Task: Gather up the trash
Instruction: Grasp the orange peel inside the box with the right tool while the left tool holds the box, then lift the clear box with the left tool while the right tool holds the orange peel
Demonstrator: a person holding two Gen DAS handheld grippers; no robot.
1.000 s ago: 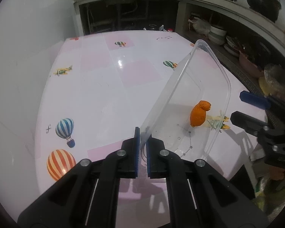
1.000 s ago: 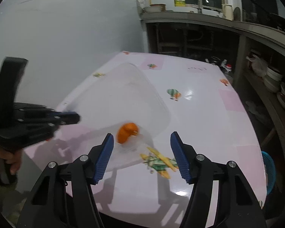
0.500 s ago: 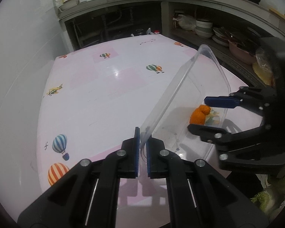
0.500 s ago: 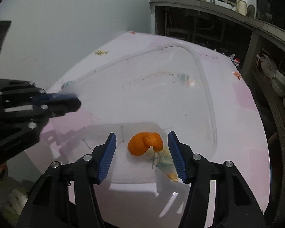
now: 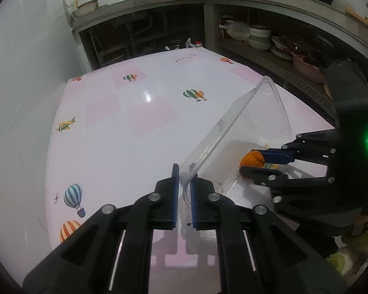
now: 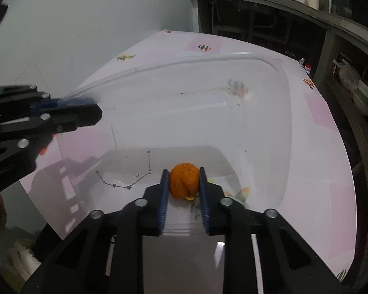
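On the pink counter [image 6: 319, 147], your right gripper [image 6: 184, 191] just closed on the orange peel [image 6: 184, 180] at the near edge; left gripper [image 5: 184, 193] keeps the clear bin [image 5: 235, 132] clamped, tilted beside it, ready for the drop.

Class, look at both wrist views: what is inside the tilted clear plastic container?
An orange peel, pinched by the right gripper, whose jaws have just closed. Table prints show through the clear container; the peel's underside is hidden.

Your left gripper [image 5: 184, 191], at lower centre, pinches the rim of the tilted clear plastic container [image 5: 243, 137]. At right, your right gripper [image 5: 251, 164] has just closed on the orange peel [image 5: 251, 159] inside it.
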